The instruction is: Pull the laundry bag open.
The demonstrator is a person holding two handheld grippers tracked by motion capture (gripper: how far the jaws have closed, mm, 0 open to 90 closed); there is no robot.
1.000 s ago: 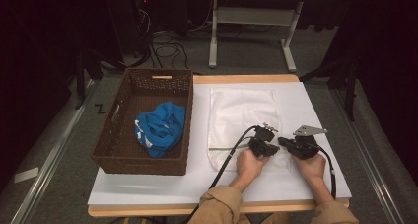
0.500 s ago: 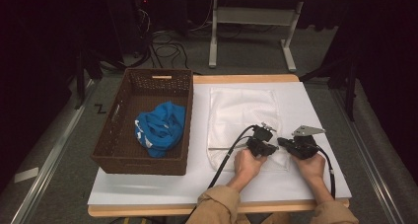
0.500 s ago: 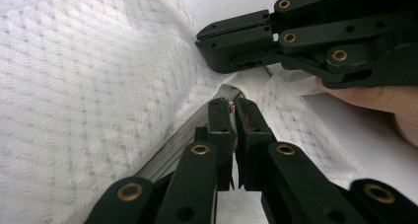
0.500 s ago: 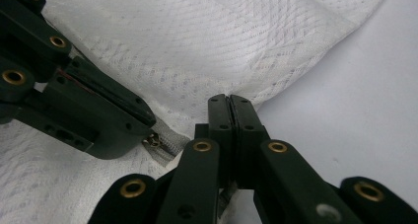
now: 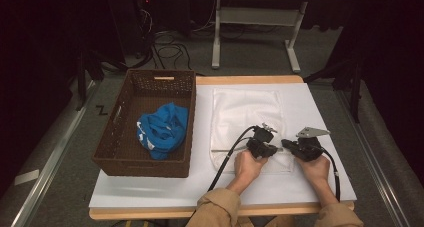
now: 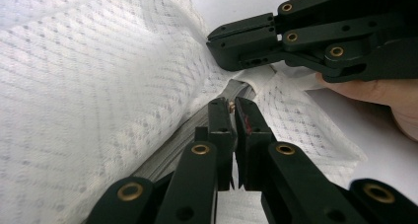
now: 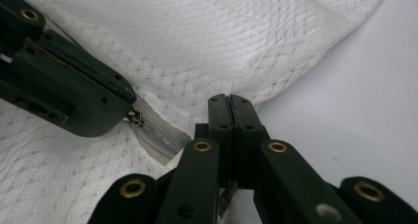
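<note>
A white mesh bag lies flat on the white table, its grey zipper running along the near edge. My left gripper is shut on the small brass zipper pull. In the left gripper view its jaws pinch that pull, and mesh fabric bunches to the left. My right gripper faces it from the right, a short gap away. In the right gripper view its jaws are shut on the bag's edge just past the zipper's end.
A dark wicker basket stands on the table's left half, with a crumpled blue cloth inside. A cable trails from the left gripper toward the front edge. A desk frame stands on the floor behind.
</note>
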